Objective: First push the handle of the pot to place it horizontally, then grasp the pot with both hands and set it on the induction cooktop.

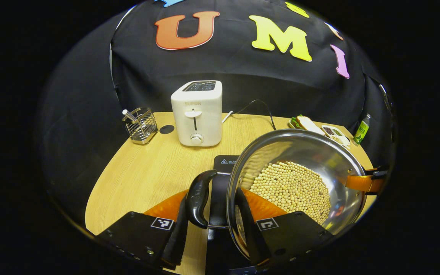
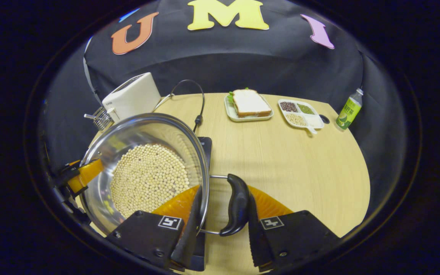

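Observation:
A steel pot (image 1: 311,152) filled with pale beans (image 1: 290,187) sits over the black induction cooktop (image 1: 224,163); whether it rests on it I cannot tell. My left gripper (image 1: 212,195) is shut on the pot, one finger outside the black side handle (image 1: 200,198) and the other inside the wall. In the right gripper view the pot (image 2: 143,131) is at the left. There my right gripper (image 2: 224,193) is shut the same way across the opposite handle (image 2: 237,206) and the rim. Each gripper also shows at the pot's far rim in the other's view.
A white toaster (image 1: 197,112) and a wire rack (image 1: 140,125) stand at the back left of the wooden table (image 2: 300,164). A sandwich plate (image 2: 248,104), a divided dish (image 2: 300,112) and a green bottle (image 2: 348,110) line the back right.

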A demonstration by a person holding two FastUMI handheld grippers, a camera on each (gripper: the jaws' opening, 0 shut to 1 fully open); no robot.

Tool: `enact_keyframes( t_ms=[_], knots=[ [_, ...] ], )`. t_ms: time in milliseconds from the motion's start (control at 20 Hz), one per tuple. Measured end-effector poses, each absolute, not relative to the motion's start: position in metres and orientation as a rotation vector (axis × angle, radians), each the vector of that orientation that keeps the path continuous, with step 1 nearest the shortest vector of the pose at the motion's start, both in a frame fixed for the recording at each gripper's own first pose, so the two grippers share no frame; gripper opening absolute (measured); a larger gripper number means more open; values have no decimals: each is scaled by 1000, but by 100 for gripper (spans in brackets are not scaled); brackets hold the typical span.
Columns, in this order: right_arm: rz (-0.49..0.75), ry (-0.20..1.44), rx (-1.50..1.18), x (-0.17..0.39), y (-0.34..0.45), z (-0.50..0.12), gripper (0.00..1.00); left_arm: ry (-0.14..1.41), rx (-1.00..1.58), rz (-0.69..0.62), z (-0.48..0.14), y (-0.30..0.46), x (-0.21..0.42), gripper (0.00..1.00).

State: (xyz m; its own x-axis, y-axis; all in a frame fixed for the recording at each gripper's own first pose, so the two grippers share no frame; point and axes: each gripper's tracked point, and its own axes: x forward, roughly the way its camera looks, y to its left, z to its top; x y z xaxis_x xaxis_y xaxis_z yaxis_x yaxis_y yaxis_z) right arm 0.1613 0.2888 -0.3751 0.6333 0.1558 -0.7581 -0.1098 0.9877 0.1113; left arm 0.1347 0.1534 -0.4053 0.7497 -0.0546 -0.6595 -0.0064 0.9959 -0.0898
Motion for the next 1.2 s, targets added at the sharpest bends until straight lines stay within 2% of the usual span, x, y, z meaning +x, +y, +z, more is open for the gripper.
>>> enact_keyframes(
  t_ms=[50, 100, 150, 300, 350, 400, 450, 500, 550, 600, 650, 800, 850, 1050, 1200],
  knots=[
    [154, 872, 60, 161, 289, -376, 60, 716, -89, -32, -404, 153, 135, 76],
    [155, 871, 67, 161, 289, -376, 60, 715, -91, -34, -403, 152, 134, 66],
    [157, 870, 67, 162, 289, -375, 60, 710, -92, -33, -403, 154, 133, 66],
    [175, 861, 65, 164, 291, -375, 60, 714, -66, -13, -405, 159, 133, 71],
    [184, 849, 61, 165, 290, -374, 61, 714, -64, -2, -404, 162, 132, 78],
    [187, 836, 47, 165, 288, -372, 69, 699, -61, 6, -401, 164, 135, 82],
    [180, 825, 43, 165, 284, -370, 74, 685, -67, 10, -398, 167, 136, 92],
    [183, 817, 53, 164, 283, -370, 83, 678, -75, 13, -395, 170, 137, 94],
    [185, 804, 62, 163, 282, -366, 82, 673, -83, 17, -393, 169, 136, 96],
    [189, 789, 64, 163, 281, -363, 80, 667, -79, 21, -390, 170, 135, 98],
    [196, 780, 60, 161, 281, -359, 82, 651, -72, 25, -385, 172, 135, 98],
    [205, 740, 39, 161, 277, -345, 80, 604, -47, 36, -368, 177, 138, 98],
    [208, 730, 29, 160, 275, -342, 82, 587, -35, 54, -361, 180, 137, 98],
    [221, 668, -12, 156, 265, -319, 81, 499, 40, 105, -323, 187, 137, 97],
    [243, 598, 4, 151, 259, -294, 83, 442, 59, 83, -288, 170, 127, 98]
  ],
)
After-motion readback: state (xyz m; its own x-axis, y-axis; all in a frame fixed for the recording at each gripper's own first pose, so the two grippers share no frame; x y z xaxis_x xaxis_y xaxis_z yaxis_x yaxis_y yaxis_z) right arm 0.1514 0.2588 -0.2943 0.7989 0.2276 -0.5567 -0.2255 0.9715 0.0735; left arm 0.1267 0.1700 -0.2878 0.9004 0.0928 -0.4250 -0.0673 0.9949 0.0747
